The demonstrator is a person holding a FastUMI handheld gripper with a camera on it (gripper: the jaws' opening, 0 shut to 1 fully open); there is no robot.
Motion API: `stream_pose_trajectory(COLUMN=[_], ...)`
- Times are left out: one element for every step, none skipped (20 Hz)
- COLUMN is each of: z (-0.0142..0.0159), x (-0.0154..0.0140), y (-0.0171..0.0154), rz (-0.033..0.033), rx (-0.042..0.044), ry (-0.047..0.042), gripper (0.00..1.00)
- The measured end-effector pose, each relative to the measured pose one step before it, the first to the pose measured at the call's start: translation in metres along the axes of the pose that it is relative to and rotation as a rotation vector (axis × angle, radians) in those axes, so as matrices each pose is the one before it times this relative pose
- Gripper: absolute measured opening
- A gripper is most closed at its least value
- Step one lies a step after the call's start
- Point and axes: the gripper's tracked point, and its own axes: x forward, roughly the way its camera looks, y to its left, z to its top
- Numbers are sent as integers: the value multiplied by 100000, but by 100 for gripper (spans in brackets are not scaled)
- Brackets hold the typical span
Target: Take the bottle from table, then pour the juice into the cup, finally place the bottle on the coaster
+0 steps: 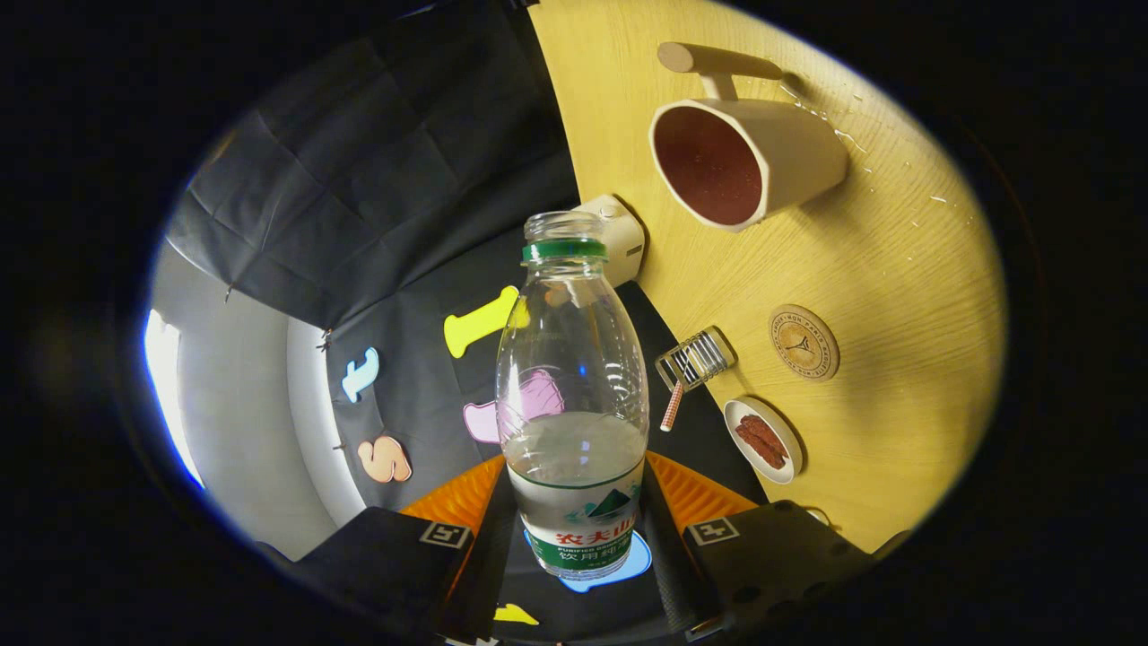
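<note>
jaws closed on the bottle (574,395), one finger (466,502) pressed to each side of its lower body near the label band; gripper (574,502) carries it off the desk, and the whole view is rolled so the desk stands up along one side. bottle: clear plastic, rounded shoulders, green ring at the neck, mouth open with no cap on it. clear liquid fills roughly the lower third, its surface just above the label; the walls above it are empty and see-through. label is white and green with a small mountain picture. beyond the bottle's mouth and to its side, the cup (744,161): cream outside, dark reddish inside, a long straight handle with a rounded end; its opening faces the camera. scattered drops of liquid on the wood near the cup's base. past the cup, nearer the fingers, a round coaster (804,342), wooden-looking with a printed ring design, nothing on it. beside the coaster, a small wire grid tool (695,361) with a striped handle, at the desk's edge. near that, a small white dish (763,440) holding reddish-brown pieces. a pale boxy object (619,235) sits at the desk's edge just behind the bottle's neck. desk (897,269): light yellow wood grain. behind, black creased cloth wall, then a pale wall with a bright strip of light at the far side.
</note>
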Motion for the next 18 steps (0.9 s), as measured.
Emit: stream_pose_trajectory(z=[-156,-156,-412,-316,-378,-249,-596,-90,-248,-294,-106,-214,-87,184,344,492,350,390], x=[-72,-30,-122,-117,-42,-99,5,21,199,249,217,-307,-292,112,111,317,130,198], y=[-172,-67,29,78,87,132,85,203,92,82,65,68,406,378,338,233,202,-15], rz=[-77,-12,3,251,273,368,190,289,-369,-306,-637,-241,-103,-246,-247,-847,-760,-1303], rx=[-1431,-1534,-2315,-3397,-4164,-4991,-6154,-6903,-7068,-6503,-5879,-5804,-5811,-5862,-5676,-5642,-5557,-5199], ry=[-172,474,986,1168,1385,1404,1140,889,992,1297,1847,1679,955,238,-423,-1232,-1115,-974], gripper=[72,72,72,72,72,72,72,72,72,72,72,72,72,72,72,72,73,73])
